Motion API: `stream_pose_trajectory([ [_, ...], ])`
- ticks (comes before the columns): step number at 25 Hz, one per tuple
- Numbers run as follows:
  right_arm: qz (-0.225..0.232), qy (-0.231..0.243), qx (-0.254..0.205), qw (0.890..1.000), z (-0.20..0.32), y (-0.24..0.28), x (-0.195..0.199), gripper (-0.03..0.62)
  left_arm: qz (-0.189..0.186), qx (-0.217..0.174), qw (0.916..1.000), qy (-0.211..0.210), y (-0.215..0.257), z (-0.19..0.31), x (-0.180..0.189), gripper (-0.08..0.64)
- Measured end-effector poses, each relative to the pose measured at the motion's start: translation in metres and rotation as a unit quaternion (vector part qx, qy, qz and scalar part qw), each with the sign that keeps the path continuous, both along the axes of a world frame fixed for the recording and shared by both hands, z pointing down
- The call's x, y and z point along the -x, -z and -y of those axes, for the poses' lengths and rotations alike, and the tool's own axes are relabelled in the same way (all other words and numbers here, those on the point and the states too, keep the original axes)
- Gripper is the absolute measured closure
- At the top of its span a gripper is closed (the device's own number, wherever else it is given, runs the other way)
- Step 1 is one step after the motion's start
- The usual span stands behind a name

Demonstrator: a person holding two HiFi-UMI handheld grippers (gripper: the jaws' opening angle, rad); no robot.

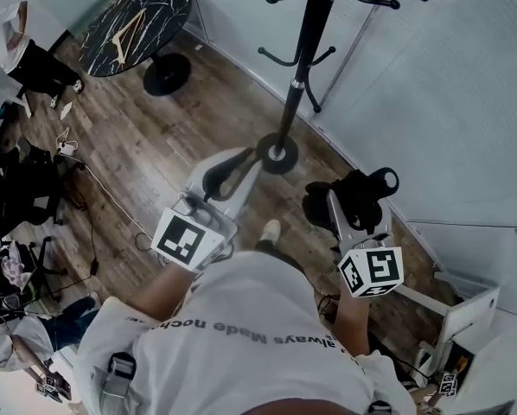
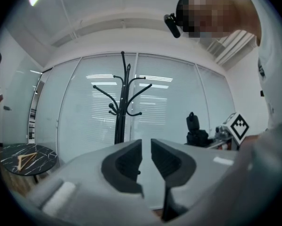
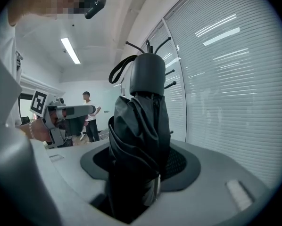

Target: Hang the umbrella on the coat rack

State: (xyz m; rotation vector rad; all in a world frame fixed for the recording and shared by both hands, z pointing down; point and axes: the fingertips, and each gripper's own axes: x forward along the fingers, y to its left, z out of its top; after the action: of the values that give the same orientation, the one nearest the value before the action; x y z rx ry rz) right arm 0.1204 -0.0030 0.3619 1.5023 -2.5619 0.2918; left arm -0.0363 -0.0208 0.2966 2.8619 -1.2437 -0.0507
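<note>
Head view: the person stands on a wooden floor [image 1: 146, 137], facing the black coat rack [image 1: 302, 67], whose round base sits just ahead of both grippers. The right gripper [image 1: 349, 206] holds the folded black umbrella [image 1: 355, 193] near the glass wall [image 1: 449, 102].

Right gripper view: the right gripper [image 3: 141, 161] stands spread wide, with both pads bearing on the bundled canopy of the umbrella [image 3: 138, 126]. The umbrella stands upright between the jaws, handle end up. A strap loop [image 3: 117, 72] projects from the handle. Coat rack hooks [image 3: 167, 44] show behind the handle, apart from it.

Left gripper view: the left gripper [image 2: 146, 161] appears pressed together, with only a thin slit between the pads and nothing in it. The coat rack [image 2: 122, 102] stands ahead against the blinds, well apart. A round black tabletop [image 2: 23, 157] lies at far left.
</note>
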Motion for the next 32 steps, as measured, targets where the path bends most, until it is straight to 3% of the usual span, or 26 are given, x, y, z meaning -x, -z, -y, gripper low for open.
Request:
stream_pose_trajectory([
  [8, -0.019, 0.007, 0.03, 0.999, 0.063, -0.035, -0.001, 0.35, 0.004, 0.017, 0.9999, 0.002, -0.028, 0.058, -0.009, 0.5],
  [15, -0.04, -0.006, 0.042, 0.998, 0.104, -0.068, 0.011, 0.35, 0.013, 0.039, 0.9958, -0.082, -0.053, 0.09, -0.039, 0.459],
  [22, -0.055, -0.016, 0.058, 0.997, 0.134, -0.113, 0.014, 0.35, 0.051, 0.04, 0.9907, -0.12, -0.101, 0.138, -0.077, 0.472],
  [32, -0.087, -0.046, 0.08, 0.992, 0.16, -0.158, 0.003, 0.35, 0.077, 0.06, 0.9885, -0.116, -0.141, 0.169, -0.101, 0.472],
])
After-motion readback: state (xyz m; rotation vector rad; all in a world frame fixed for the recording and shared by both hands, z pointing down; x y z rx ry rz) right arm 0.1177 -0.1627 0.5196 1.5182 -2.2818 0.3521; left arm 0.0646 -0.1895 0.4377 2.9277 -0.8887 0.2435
